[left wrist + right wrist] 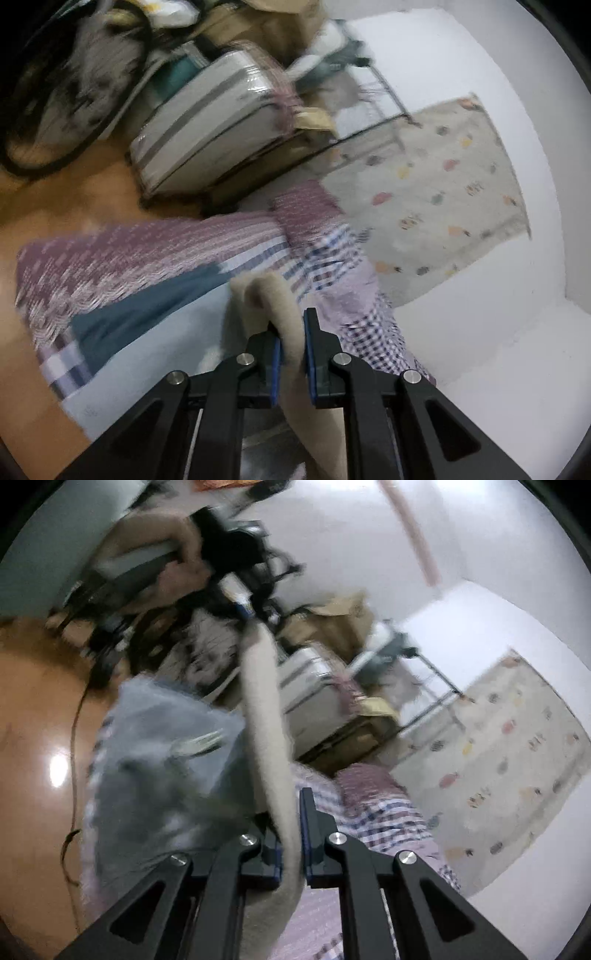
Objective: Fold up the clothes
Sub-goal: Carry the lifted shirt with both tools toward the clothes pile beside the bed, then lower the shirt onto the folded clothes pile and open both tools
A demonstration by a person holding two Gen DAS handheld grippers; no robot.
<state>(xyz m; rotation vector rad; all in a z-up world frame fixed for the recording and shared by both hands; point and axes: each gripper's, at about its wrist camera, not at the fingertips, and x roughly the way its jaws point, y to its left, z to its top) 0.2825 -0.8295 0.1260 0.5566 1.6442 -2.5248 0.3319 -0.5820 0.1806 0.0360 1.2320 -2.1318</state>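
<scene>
We have the beige fuzzy knit garment (288, 332) pinched in both grippers: the left gripper (293, 363) is clamped on a folded edge, the right gripper (291, 843) on a long band (264, 716) stretching up and away. Below lies a patchwork bedspread of mauve, teal and checked cloth (122, 273). To the right, open white floor (517, 332) borders a dotted pale rug (443, 184) (both views blurred).

two grippers, the left gripper (291, 345) and the right gripper (290, 825); one beige garment (284, 314) (264, 716) pinched in both; one patchwork bedspread (122, 258); one spotted rug (436, 192) (517, 760); one grey striped suitcase (207, 122); one translucent plastic bag (166, 753)
</scene>
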